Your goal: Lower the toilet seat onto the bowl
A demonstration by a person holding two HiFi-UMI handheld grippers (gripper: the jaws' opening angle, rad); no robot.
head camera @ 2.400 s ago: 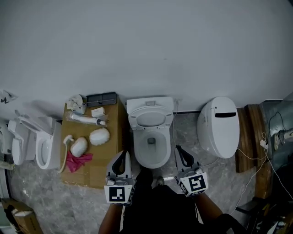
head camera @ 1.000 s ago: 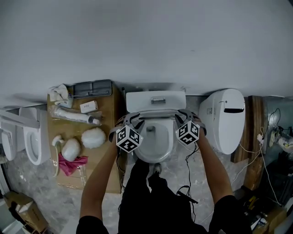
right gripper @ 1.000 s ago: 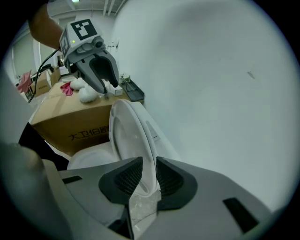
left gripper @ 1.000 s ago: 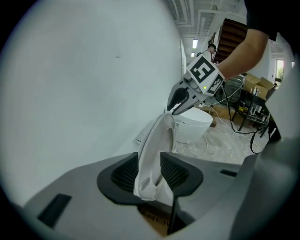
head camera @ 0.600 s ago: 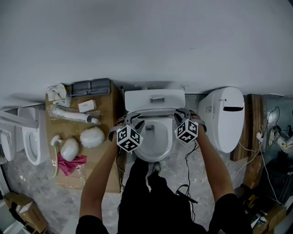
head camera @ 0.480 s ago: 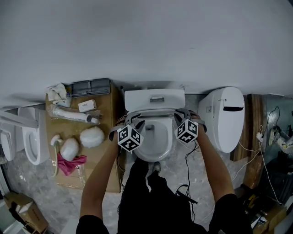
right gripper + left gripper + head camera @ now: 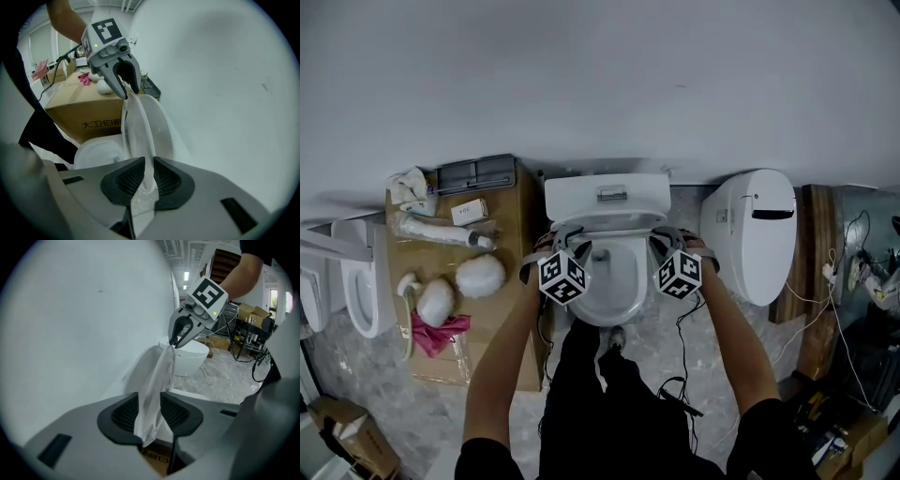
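My left gripper (image 7: 150,412) has its jaws set wide, and the left side rim of the toilet seat (image 7: 158,373) fills the gap between its ribbed pads (image 7: 124,412), so it is clamped on that rim. My right gripper (image 7: 145,178) stands much narrower. Its jaws have just been closing, and the right side rim of the same seat sits between them, with the pads on it. Each gripper shows in the other's view, biting the opposite edge of the seat, so I have it by both sides.

The seat is raised on edge at the far end of the bowl (image 7: 614,292), not down on it. The lid (image 7: 161,124) stands up just behind it, towards the wall. The tank (image 7: 607,199) sits at the far side, against the pale wall.

To the left of the toilet a cardboard box (image 7: 508,309) stands on the marbled floor. On its top lie two rounded white things (image 7: 479,275), a pink cloth (image 7: 439,330), a long white tube (image 7: 439,230) and, at the far edge, a dark tray (image 7: 475,174).

To the right stands a second toilet (image 7: 750,234) with its lid shut. A third white toilet (image 7: 352,291) shows at the left edge of the head view. Cables trail over the floor on the near right.
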